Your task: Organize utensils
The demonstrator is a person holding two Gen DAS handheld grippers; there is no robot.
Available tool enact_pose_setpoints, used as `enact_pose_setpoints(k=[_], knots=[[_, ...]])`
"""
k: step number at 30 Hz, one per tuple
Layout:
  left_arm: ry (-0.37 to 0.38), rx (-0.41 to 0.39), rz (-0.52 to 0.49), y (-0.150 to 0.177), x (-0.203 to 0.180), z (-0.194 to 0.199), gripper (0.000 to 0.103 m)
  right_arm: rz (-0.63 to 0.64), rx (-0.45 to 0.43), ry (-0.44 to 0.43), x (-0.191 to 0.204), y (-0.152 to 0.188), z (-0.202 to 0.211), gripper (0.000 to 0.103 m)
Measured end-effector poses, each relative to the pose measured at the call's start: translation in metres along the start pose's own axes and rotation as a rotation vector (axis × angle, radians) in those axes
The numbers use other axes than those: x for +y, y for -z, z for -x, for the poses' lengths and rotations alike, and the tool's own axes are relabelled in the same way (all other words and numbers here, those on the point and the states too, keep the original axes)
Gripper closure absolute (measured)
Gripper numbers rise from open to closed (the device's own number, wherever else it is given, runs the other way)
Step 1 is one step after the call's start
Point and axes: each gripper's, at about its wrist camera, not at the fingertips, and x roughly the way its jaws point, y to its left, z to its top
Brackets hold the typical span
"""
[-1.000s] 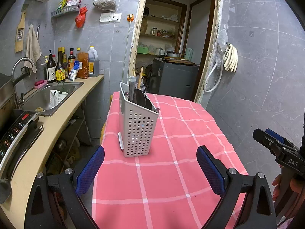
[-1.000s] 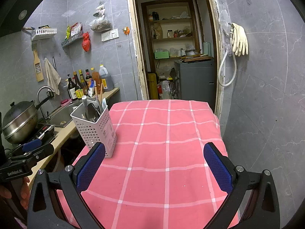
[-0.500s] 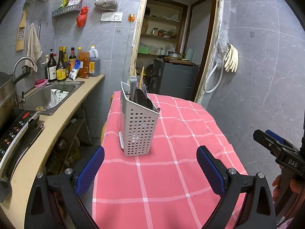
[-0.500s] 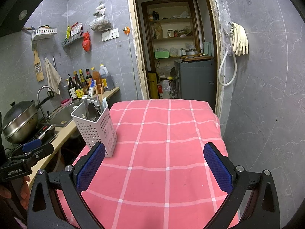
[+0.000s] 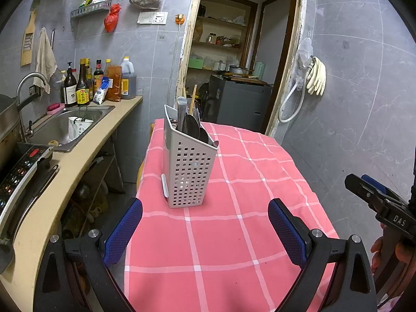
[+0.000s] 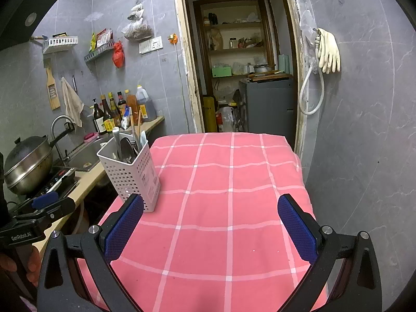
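1. Left wrist view: we see our left hand-held gripper (image 5: 205, 230) spread wide, its blue pads (image 5: 124, 231) apart with nothing between them, hovering over the near end of the surface (image 5: 234, 234), which wears a pink checked cloth.
2. At 12 o'clock from that gripper, a white perforated utensil holder (image 5: 187, 171) stands upright on the cloth, near the surface's left edge and apart from the pads.
3. Inside the holder we make out dark spoon bowls (image 5: 191, 127) and a pair of wooden chopsticks (image 5: 193, 98), all standing handle-up or leaning; the smaller pieces we cannot tell apart.
4. At 3 o'clock in this view, the tip of the right hand-held gripper (image 5: 377, 200) pokes in beyond the cloth's right edge.
5. Right wrist view: our right hand-held gripper (image 6: 210, 228) is likewise wide and empty above the cloth.
6. From here the holder sits at 10 o'clock, just beyond the left pad (image 6: 124, 227).
7. At 9 o'clock lies a counter (image 6: 85, 184) with a sink (image 6: 85, 156) and a lidded pot (image 6: 26, 163).
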Motion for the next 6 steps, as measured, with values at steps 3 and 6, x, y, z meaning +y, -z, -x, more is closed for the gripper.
enact_pose_setpoints(k=[3,6], knots=[[-0.002,0.001,0.002,0.0001,-0.0006,-0.0002,0.006,0.0,0.003,0.0,0.0012,0.0004,-0.001,0.002],[-0.003,0.001,0.003,0.0004,-0.0014,0.0002,0.006,0.0,0.004,0.0,0.0013,0.0004,-0.0011,0.002]])
